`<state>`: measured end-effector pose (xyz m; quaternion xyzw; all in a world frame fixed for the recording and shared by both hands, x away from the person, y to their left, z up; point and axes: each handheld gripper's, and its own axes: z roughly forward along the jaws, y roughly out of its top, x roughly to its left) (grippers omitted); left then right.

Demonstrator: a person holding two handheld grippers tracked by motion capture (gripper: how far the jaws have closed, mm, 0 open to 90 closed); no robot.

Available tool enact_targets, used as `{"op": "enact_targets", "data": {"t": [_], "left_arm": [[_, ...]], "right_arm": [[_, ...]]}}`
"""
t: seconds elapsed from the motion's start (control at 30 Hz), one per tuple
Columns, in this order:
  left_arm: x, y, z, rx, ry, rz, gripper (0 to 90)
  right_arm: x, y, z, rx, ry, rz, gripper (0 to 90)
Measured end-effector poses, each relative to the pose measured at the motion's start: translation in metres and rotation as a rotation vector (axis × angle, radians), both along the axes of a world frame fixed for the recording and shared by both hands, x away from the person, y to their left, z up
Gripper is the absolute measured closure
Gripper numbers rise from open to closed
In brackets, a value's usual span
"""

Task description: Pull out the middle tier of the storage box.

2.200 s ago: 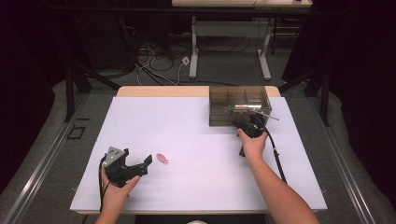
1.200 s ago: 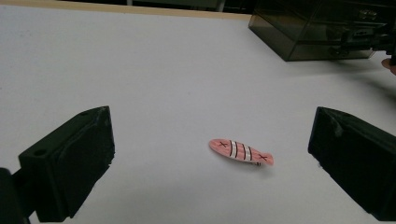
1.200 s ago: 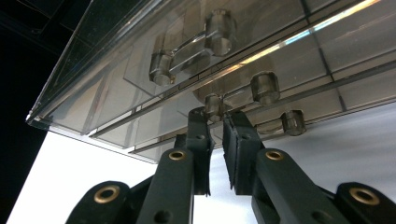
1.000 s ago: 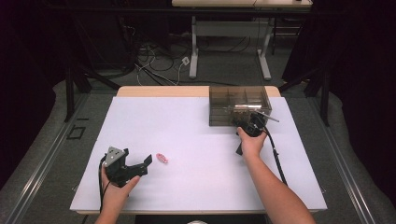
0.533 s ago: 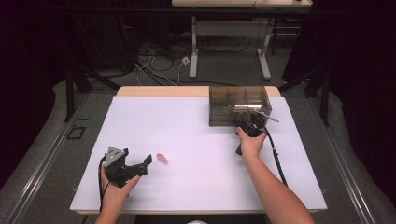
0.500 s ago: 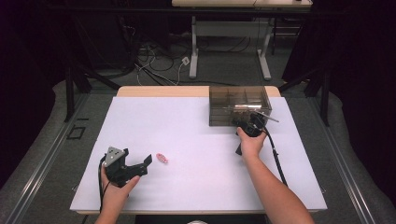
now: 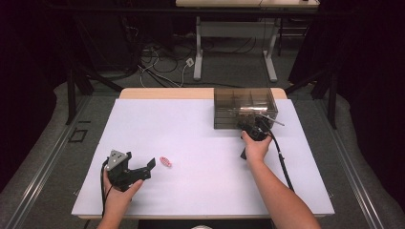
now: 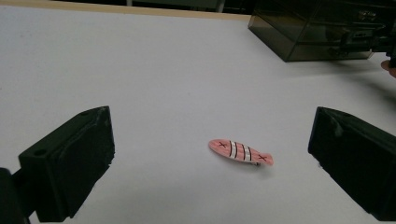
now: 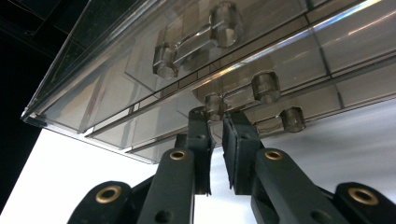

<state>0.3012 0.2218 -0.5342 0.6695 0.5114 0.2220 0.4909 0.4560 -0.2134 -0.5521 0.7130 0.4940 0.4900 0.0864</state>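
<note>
High view: hair clip on the left, drawer box on the right

Left gripper [image 7: 149, 168] rests low on the white tabletop [image 7: 200, 143], jaws spread wide and empty, aimed at the pink striped hair clip [image 8: 240, 151] lying flat just ahead, likely lined up for a pick; right gripper [image 9: 215, 122] is pinched on the lower drawer handle [image 9: 236, 98] of the smoky plastic drawer box [image 7: 244, 107] at the far right, probably to pull it open

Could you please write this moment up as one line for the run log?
left gripper: open, facing pink clip on table | right gripper: nearly closed at drawer handle of smoky box
</note>
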Motion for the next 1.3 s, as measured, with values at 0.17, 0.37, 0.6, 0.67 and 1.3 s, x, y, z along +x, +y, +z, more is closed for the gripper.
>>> {"op": "enact_targets", "data": {"t": [0.17, 0.37, 0.6, 0.67, 1.3], "left_arm": [[0.000, 0.000, 0.000, 0.003, 0.002, -0.001, 0.5], [0.000, 0.000, 0.000, 0.002, 0.002, 0.000, 0.5], [0.000, -0.001, 0.000, 0.002, 0.003, 0.000, 0.5], [0.000, -0.001, -0.001, 0.002, 0.002, 0.001, 0.5], [0.000, -0.001, -0.001, 0.002, 0.002, 0.003, 0.5]], "right_arm": [[-0.002, 0.001, 0.000, -0.006, 0.000, -0.002, 82.1], [-0.004, 0.000, 0.001, -0.012, 0.003, 0.004, 82.1], [-0.009, -0.001, 0.000, 0.000, -0.002, 0.012, 82.1], [-0.010, -0.002, 0.001, 0.000, 0.000, 0.017, 82.1], [-0.023, -0.005, 0.000, -0.008, -0.001, 0.033, 82.1]]}}
